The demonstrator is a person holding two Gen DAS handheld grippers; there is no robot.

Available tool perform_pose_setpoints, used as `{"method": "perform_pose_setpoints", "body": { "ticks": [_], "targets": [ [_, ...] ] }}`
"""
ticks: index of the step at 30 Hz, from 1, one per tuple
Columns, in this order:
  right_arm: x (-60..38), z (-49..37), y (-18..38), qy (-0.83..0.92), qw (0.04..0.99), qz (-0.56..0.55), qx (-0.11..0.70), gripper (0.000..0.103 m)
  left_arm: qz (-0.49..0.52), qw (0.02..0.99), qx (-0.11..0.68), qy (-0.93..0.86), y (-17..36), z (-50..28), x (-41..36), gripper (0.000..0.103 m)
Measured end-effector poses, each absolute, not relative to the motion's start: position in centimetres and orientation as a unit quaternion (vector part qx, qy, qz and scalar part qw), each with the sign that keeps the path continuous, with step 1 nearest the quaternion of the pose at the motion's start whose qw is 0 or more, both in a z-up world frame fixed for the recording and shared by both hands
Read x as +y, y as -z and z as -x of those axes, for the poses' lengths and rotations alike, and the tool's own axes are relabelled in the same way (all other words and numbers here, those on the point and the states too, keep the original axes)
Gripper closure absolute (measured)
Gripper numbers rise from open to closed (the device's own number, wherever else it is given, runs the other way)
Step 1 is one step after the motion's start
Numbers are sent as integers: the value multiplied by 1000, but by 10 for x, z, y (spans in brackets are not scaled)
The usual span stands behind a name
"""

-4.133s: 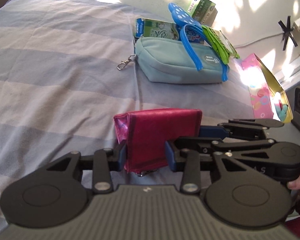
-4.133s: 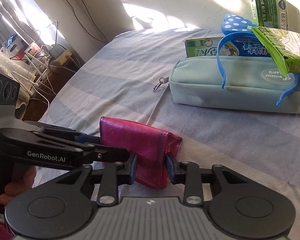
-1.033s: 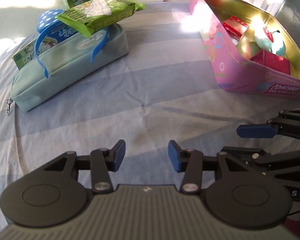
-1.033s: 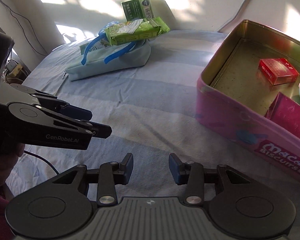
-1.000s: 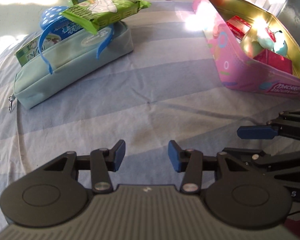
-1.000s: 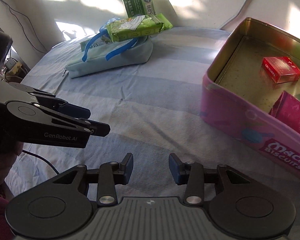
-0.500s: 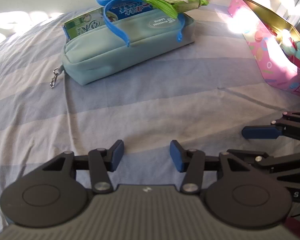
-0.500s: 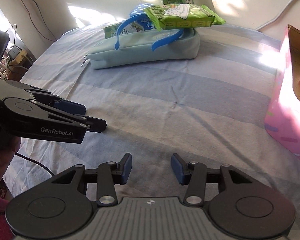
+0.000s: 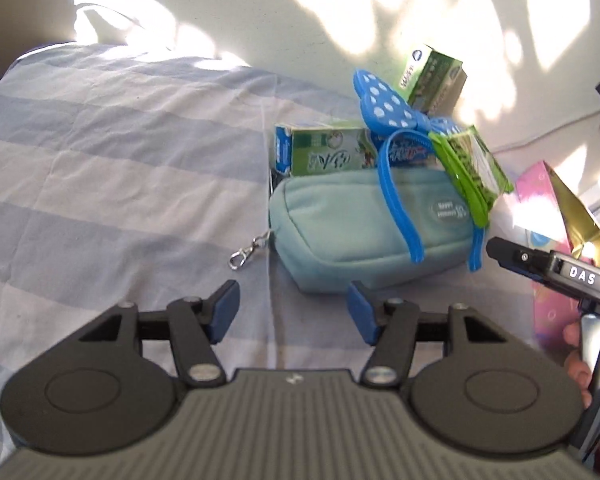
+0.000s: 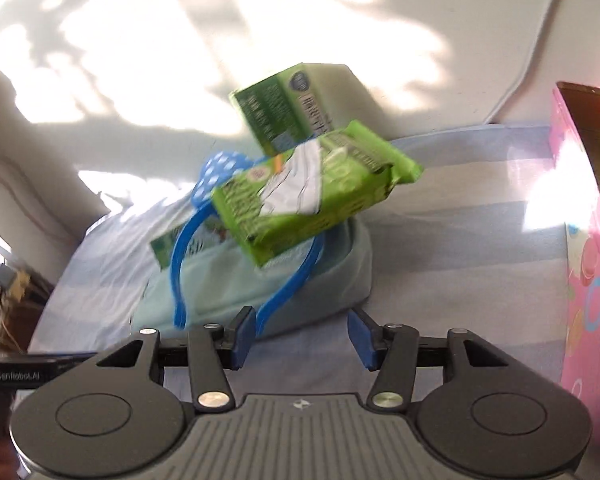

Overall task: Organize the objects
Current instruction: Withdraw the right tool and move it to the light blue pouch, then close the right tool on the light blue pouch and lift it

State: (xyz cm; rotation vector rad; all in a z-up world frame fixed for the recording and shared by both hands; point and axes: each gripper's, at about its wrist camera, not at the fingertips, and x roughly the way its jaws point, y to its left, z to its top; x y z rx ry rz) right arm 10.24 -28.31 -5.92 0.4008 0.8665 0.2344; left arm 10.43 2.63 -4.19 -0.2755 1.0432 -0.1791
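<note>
Left wrist view: left gripper (image 9: 292, 312) empty, jaws opening, just short of light-blue pouch (image 9: 374, 224) near far edge of striped bedsheet (image 9: 100, 184). Right gripper (image 10: 302, 334) likewise empty, opening, facing pouch end under green wipes pack (image 10: 312, 186). Step: reaching for next item. Next: probably straddle pouch, close, carry to pink tin (image 10: 584, 240) at right edge.

My left gripper (image 9: 292, 312) and right gripper (image 10: 302, 338) match: black linkage arms, round black hubs, silver screws, blue pads on the fingertips (image 9: 224, 312), and a ribbed grey housing with a small white emblem. White lettering reads "DAS" on one handle side, "GenRobot.AI" on the other.
</note>
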Motion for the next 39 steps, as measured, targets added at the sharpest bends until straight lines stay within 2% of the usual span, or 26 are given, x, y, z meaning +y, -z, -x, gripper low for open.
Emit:
{"method": "perform_pose_setpoints", "body": {
  "ticks": [4,12,14,18,28,39],
  "targets": [
    [-297,-127,67,-85,876,-212,425,58,130,850,505,78,51,-124,16,43],
    [-281,-147,84,-125,860,-201,452,56,186,833,513,85,73,-149,12,41],
    [-275,-144,81,-128,862,-190,453,59,182,839,505,83,73,-147,12,42],
    [-273,-128,75,-140,851,-193,468,65,175,842,503,84,66,-132,19,48],
    [-264,-19,74,-207,796,-177,540,65,172,820,540,80,66,-30,45,48],
    [-293,11,34,-226,842,-159,463,67,139,863,479,83,16,-2,4,47]
  ]
}}
